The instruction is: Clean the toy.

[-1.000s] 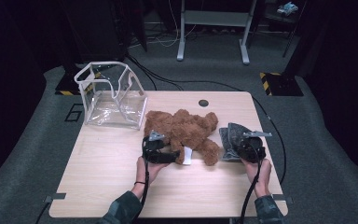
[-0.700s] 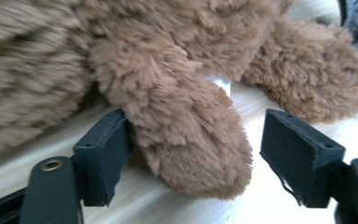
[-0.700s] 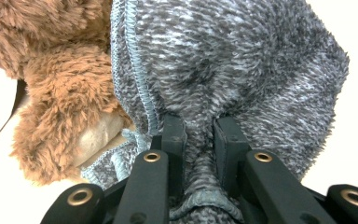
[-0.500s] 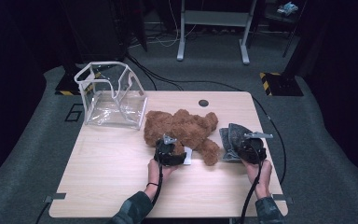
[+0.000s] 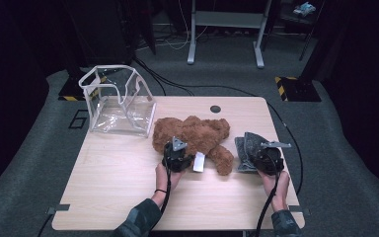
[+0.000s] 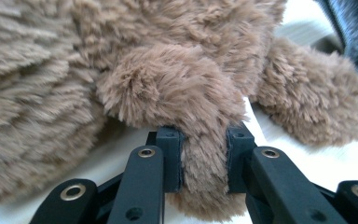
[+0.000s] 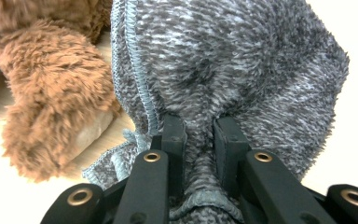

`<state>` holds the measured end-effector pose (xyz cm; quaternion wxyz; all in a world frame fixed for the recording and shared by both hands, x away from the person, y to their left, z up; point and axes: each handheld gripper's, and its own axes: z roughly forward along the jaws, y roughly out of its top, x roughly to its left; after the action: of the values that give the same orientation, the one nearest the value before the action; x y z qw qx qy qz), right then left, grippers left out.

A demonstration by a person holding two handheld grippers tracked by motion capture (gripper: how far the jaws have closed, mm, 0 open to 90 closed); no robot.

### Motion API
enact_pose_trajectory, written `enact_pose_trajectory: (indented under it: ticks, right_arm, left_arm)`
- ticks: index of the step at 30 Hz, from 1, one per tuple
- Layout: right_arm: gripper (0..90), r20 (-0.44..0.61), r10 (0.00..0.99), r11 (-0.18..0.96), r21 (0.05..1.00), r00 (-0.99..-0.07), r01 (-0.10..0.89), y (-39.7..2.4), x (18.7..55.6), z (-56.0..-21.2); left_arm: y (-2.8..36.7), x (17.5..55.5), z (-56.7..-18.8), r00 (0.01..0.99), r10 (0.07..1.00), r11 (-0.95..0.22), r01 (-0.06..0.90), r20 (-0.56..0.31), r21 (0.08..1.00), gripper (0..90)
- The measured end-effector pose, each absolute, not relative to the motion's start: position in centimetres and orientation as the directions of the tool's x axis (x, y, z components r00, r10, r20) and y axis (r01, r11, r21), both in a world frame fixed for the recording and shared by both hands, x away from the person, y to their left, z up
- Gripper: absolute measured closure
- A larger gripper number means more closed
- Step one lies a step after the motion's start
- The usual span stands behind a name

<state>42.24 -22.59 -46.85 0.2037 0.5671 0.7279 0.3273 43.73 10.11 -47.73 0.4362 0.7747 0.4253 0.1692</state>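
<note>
Centre of the high view: brown bear point(image 5: 192, 136) lying on the table point(image 5: 103, 177). Left gripper point(image 5: 176, 159), its jaws just closed, pinches a bear limb point(image 6: 204, 163). Right of centre, right gripper point(image 5: 266, 159) clamps a grey cloth point(image 7: 242, 70) beside the bear.

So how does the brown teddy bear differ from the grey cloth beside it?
The teddy bear is brown, long-furred and bulky; the cloth is grey, short-piled, flat and smaller. The left gripper clamps the bear's limb; the right gripper clamps the cloth's bunched edge. Both lie on the table.
</note>
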Motion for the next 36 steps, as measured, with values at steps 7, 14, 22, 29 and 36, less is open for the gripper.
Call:
enact_pose_trajectory:
  ticks: [7,14,22,29,36]
  right_arm:
    - [77.1,0.067,0.96,0.146,0.712,-0.273,0.687,-22.7,42.4,-46.6]
    - [77.1,0.063,0.959,0.149,0.714,-0.275,0.684,-22.9,42.5,-46.3]
    - [77.1,0.055,0.959,0.151,0.733,-0.279,0.664,-22.7,42.8,-45.2]
    - [77.1,0.057,0.96,0.136,0.758,-0.273,0.638,-22.7,42.5,-43.9]
    - [77.1,0.047,0.965,0.127,0.776,-0.258,0.618,-23.5,42.3,-42.7]
  left_arm:
    - [10.3,44.5,-46.2,0.614,0.784,-0.263,0.464,-0.093,0.846,75.1]
    - [10.3,44.9,-45.2,0.644,0.756,-0.254,0.449,-0.114,0.857,75.8]
    - [10.2,44.7,-43.2,0.684,0.716,-0.218,0.411,-0.141,0.885,76.5]
    - [10.5,43.9,-41.3,0.702,0.684,-0.155,0.405,-0.198,0.901,76.8]
    - [11.7,43.0,-40.3,0.764,0.598,-0.134,0.391,-0.241,0.911,76.8]
